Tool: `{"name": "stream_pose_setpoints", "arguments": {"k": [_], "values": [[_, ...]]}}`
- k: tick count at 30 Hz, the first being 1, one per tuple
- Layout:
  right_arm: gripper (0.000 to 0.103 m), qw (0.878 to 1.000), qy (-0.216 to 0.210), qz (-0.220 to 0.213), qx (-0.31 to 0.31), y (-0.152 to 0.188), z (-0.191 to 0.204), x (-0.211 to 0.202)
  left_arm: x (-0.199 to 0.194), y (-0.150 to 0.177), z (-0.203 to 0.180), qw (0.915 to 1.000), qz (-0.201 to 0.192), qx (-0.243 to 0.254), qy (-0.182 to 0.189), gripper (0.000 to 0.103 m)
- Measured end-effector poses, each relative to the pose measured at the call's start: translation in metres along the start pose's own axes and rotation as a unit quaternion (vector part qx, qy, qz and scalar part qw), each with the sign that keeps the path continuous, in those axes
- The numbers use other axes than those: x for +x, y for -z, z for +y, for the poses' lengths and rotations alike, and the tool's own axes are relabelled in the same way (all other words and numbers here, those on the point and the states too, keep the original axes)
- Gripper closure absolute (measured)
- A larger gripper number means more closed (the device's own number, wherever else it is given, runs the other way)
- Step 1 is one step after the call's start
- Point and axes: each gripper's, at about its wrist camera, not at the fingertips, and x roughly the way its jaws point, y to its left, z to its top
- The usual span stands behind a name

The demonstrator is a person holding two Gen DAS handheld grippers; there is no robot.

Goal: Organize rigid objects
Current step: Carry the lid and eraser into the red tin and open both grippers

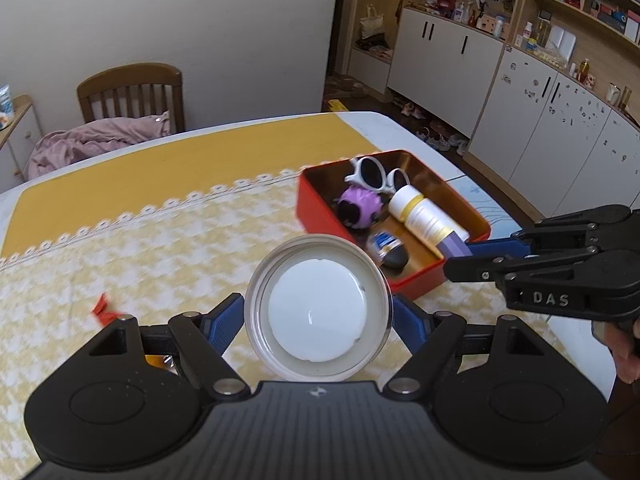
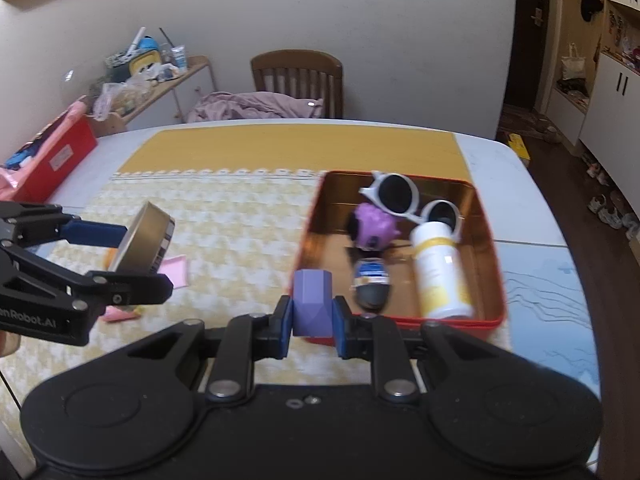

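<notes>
My left gripper is shut on a round metal lid, white inside, held above the tablecloth just left of the red tin box. The lid also shows in the right wrist view. My right gripper is shut on a purple faceted block at the box's near edge. In the box lie white sunglasses, a purple toy ball, a white bottle and a small dark item with a blue-white label. The right gripper shows in the left wrist view.
A yellow checked tablecloth covers the table. A red scrap and pink paper pieces lie on it. A wooden chair with a pink cloth stands behind the table. A red box sits at the far left.
</notes>
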Motion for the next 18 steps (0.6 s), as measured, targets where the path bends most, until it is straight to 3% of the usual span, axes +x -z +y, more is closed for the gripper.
{"name": "stream_pose_setpoints", "arguments": {"k": [10,18], "values": [[0.083,1.000,0.010,0.011,-0.004,0.000,-0.047,0.020,0.050,-0.035,-0.034,0.9999,0.013,0.008,-0.008,0.023],[0.083,0.999,-0.005,0.025,-0.024,-0.006,-0.057,0.036,0.092,-0.059,-0.052,0.9997,0.025,0.007,-0.005,0.023]]}}
